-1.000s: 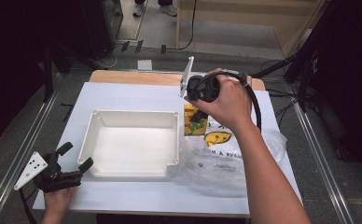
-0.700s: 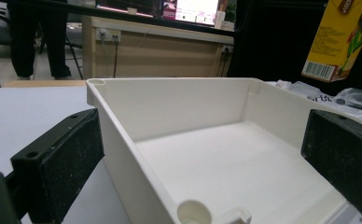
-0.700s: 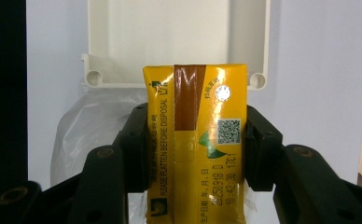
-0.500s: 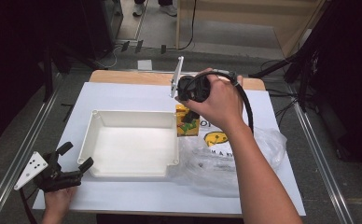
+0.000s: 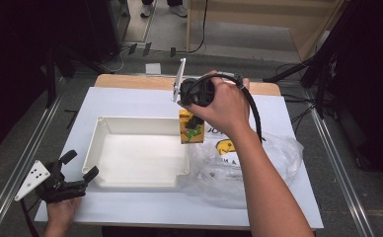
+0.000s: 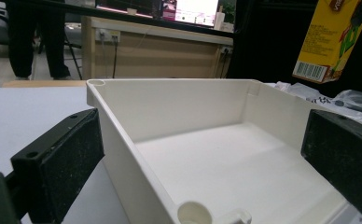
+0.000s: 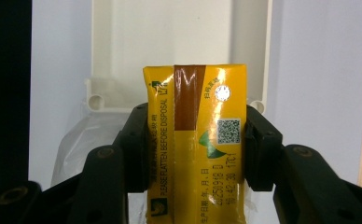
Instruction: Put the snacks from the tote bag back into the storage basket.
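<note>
The white table (image 5: 130, 101) carried a white plastic tray (image 5: 100, 148) and, just beside the tray's right wall, a crumpled clear plastic bag (image 5: 278, 153) with yellow print showing through it.

The step in hand looked like the transfer of a drink carton from the bag side to the tray. The right gripper (image 5: 193, 121) pointed downward, and its two black jaws clamped a yellow juice carton (image 5: 190, 131) by its narrow sides. In the right gripper view the carton (image 7: 195, 140) sat squarely between the jaws, with the brown seam strip and the foil straw hole facing the camera, and the tray's near-corner rim (image 7: 95, 100) lay beyond the fingertips. The carton hung in the air over the tray's right wall, touching neither tray nor bag.

The left gripper (image 5: 76, 173) rested low off the tray's near-left corner, jaws spread wide and holding nothing. In the left gripper view its pads (image 6: 72, 158) stood to either side of that corner without touching it, and the carton (image 6: 330, 39) hung high beyond the right pad.

The next move probably called for carrying the carton further over the tray's floor, lowering it until it settled, and only then parting the jaws. The left gripper could steady the tray if it slid.
</note>
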Available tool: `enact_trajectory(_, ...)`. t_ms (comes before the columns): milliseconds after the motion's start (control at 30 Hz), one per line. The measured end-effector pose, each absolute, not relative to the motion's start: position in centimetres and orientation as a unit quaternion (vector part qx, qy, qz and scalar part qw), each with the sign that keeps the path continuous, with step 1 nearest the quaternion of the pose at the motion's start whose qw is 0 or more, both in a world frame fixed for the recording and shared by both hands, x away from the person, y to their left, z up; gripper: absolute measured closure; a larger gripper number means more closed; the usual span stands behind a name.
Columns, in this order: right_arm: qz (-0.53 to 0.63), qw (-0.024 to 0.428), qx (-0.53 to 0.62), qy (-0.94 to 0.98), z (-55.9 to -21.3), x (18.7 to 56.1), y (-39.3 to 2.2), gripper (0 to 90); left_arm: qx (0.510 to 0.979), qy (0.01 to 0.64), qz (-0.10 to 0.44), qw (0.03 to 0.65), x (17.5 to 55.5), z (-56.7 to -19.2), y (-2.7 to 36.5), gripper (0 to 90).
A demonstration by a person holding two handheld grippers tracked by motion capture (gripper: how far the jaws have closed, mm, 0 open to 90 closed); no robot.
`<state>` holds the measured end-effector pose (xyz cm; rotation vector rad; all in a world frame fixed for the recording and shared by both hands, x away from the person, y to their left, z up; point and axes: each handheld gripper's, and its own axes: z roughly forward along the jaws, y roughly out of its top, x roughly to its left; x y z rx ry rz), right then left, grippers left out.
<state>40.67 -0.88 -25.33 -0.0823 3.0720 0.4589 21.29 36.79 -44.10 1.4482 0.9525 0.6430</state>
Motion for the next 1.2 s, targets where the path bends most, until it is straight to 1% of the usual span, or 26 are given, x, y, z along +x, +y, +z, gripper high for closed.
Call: enact_trajectory(1200, 0.154, 0.016, -0.040, 0.987, -26.4, 40.7, 2.9, 54.2, 0.621, 0.412, 0.275, 0.607, 21.3, -44.1, 37.0, 0.0)
